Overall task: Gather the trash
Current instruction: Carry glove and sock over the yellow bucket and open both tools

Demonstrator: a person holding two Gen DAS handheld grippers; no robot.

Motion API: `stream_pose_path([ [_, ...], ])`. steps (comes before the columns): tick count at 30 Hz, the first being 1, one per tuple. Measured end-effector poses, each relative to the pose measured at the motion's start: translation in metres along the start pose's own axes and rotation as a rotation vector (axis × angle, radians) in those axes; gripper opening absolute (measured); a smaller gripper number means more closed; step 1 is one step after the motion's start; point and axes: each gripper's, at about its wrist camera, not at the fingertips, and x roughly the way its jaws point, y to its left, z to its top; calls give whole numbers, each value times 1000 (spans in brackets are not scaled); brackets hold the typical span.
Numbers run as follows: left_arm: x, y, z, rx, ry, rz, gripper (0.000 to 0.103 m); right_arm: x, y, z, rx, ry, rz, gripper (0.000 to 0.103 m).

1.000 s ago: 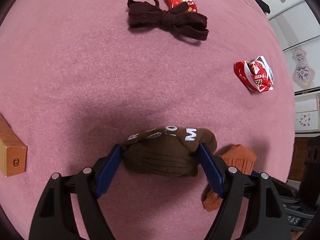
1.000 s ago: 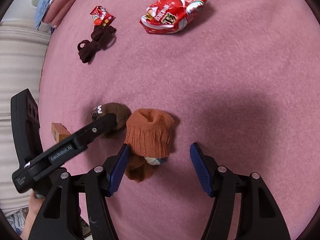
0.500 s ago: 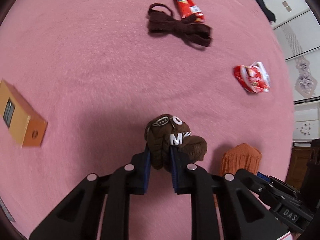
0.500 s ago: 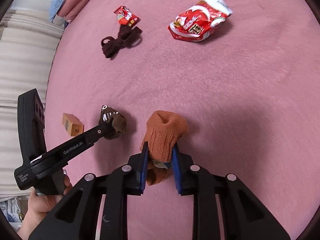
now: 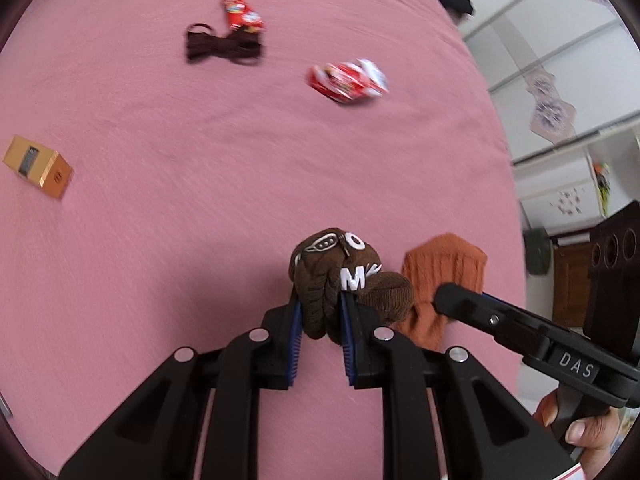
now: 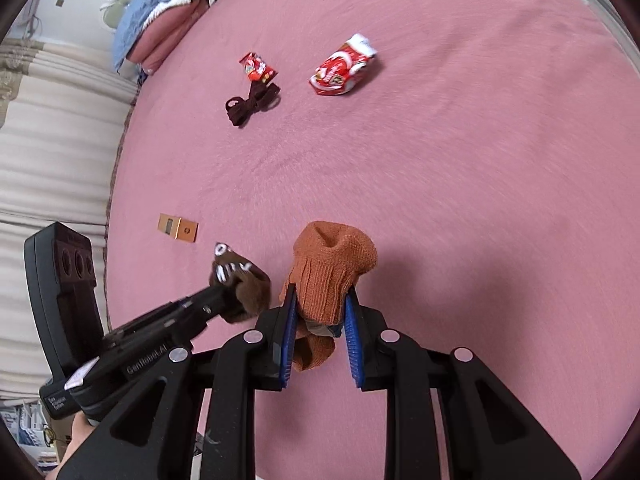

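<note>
My left gripper (image 5: 320, 308) is shut on a brown sock (image 5: 336, 276) with white letters and holds it above the pink bed cover (image 5: 200, 160). My right gripper (image 6: 320, 308) is shut on an orange sock (image 6: 330, 272) and holds it up beside the brown sock (image 6: 240, 280). The orange sock also shows in the left wrist view (image 5: 444, 272). On the cover farther off lie a red-and-white snack bag (image 5: 348, 80) (image 6: 340, 68), a small red wrapper (image 5: 242, 14) (image 6: 258, 68) and a small orange box (image 5: 38, 166) (image 6: 178, 228).
A dark brown bow (image 5: 222, 46) (image 6: 250, 104) lies against the small red wrapper. Folded clothes and pillows (image 6: 168, 12) are piled at the far left corner of the bed. A white padded headboard (image 6: 52, 152) runs along the left. Wardrobe doors (image 5: 552, 80) stand beyond the right edge.
Both grippers closed on their socks, the left on the brown one and the right on the orange one, and lifted them off the cover. The trash items now look farther away.
</note>
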Motion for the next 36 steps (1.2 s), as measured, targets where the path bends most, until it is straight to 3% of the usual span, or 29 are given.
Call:
stream_pose_path([
  [10, -10, -85, -71, 122, 47, -56, 17, -79, -58, -79, 118, -94, -13, 22],
  [17, 6, -167, -110, 234, 103, -92, 17, -138, -124, -126, 222, -180, -29, 22],
  [26, 44, -286, -138, 335, 152, -134, 17, -208, -211, -149, 293, -253, -60, 22],
  [36, 99, -405, -143, 446, 207, -153, 18, -268, -312, -153, 384, -324, -89, 22],
])
